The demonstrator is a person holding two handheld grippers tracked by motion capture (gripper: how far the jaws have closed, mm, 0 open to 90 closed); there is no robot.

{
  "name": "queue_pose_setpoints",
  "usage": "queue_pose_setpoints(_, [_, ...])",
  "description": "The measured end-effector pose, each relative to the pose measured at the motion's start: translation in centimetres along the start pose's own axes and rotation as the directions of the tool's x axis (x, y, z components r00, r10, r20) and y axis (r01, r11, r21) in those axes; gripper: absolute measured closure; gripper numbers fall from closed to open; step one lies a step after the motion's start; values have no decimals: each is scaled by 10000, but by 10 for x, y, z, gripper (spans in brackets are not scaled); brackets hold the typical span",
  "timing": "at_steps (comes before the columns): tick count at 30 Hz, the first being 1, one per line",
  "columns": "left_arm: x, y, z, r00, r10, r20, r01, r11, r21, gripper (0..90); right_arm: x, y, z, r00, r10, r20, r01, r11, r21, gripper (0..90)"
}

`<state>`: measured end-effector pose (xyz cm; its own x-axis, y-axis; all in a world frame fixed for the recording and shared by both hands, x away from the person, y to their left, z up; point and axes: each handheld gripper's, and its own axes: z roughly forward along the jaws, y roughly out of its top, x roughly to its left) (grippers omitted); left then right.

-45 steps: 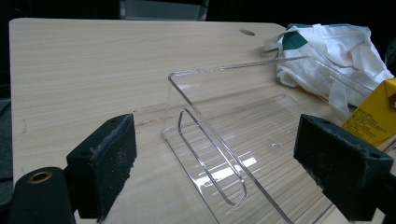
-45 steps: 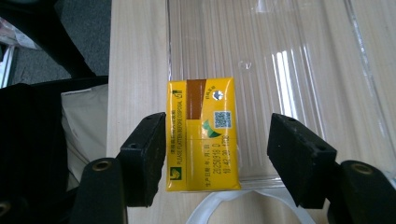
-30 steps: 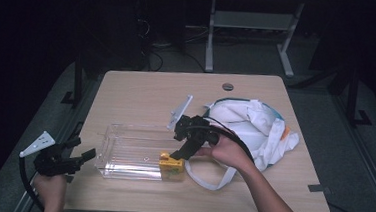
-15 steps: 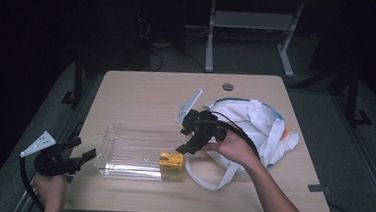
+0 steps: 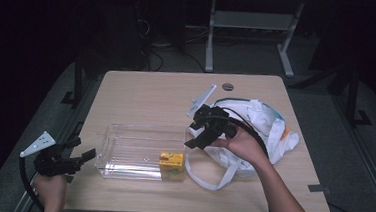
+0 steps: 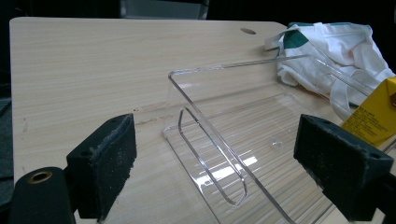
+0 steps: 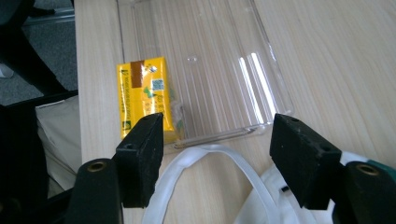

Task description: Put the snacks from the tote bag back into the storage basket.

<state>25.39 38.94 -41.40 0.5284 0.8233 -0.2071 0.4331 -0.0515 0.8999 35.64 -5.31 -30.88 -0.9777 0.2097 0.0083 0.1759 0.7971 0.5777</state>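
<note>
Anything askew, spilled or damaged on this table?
Nothing spilled or damaged. The yellow carton lies flat in the corner of the clear tray nearest the crumpled white bag, whose strap loops loosely beside the tray. Both look deliberate rather than odd.

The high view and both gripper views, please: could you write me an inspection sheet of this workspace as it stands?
Surface: light wooden table, with a round hole near its far edge.
Job's things: clear plastic tray; yellow carton lying in its near right corner; white cloth bag with a strap loop on the table.
Clutter: nothing seen.
Grippers: left gripper open, facing the tray's end wall, nothing between its jaws; right gripper open above the strap, apart from the carton, holding nothing.
Cables: a black cable trails from each gripper.
Surroundings: dark floor, white metal frame beyond the table.
</note>
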Motion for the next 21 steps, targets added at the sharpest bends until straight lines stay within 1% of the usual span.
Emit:
queue_pose_setpoints(7, [0,0,0,10000,-36,5,36,10000,5,127,-6,-10,-8,9990,402,208,-401,9992,-63,341])
queue_pose_setpoints(9, [0,0,0,10000,-43,-4,43,10000,11,127,-8,-13,-9,9989,380,256,-378,9992,-91,341])
queue_pose_setpoints(11, [0,0,0,10000,-41,3,41,10000,7,127,-9,-17,-10,9981,512,335,-512,9987,2,340])
queue_pose_setpoints(16, [0,0,0,10000,-55,4,55,10000,15,127,-12,-26,-14,9962,769,416,-769,9970,-6,337])
queue_pose_setpoints(21, [0,0,0,10000,-61,4,61,10000,17,128,-13,-34,-17,9944,921,513,-924,9957,37,334])
